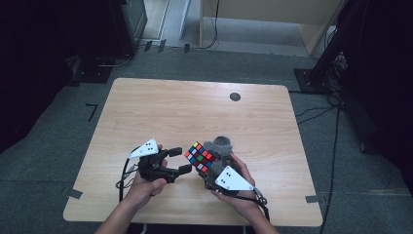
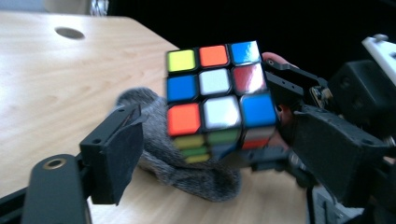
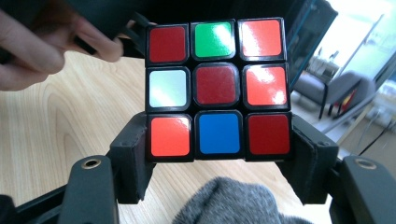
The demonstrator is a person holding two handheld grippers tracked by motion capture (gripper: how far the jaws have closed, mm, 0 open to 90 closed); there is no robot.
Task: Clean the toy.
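at the near edge of the pale wooden table (image 1: 146,102), a person's two hands work a scrambled, multi-coloured plastic puzzle cube (image 1: 199,157). the right gripper (image 3: 219,163) is clamped on the cube's bottom row, one black jaw against each side of it, and carries the cube clear of the tabletop near the table's front middle. the left gripper (image 1: 181,161), black with a white three-cornered plate, stands with its jaws apart just left of the cube, nothing pressed between them; whether a jaw tip grazes the cube cannot be told. in the left gripper view the cube's facing side reads yellow, orange, blue across the top, blue, white, red in the middle, orange, white, blue below. a crumpled grey knitted sock (image 1: 221,145) lies on the wood just behind and under the cube. beyond the hands the tabletop runs bare to its rounded far corners, broken by one dark round cable hole (image 1: 235,96) near the far edge. grey carpet surrounds the table, with black cables (image 1: 335,141) trailing along the right side. no lettering or brand can be read on cube or grippers.
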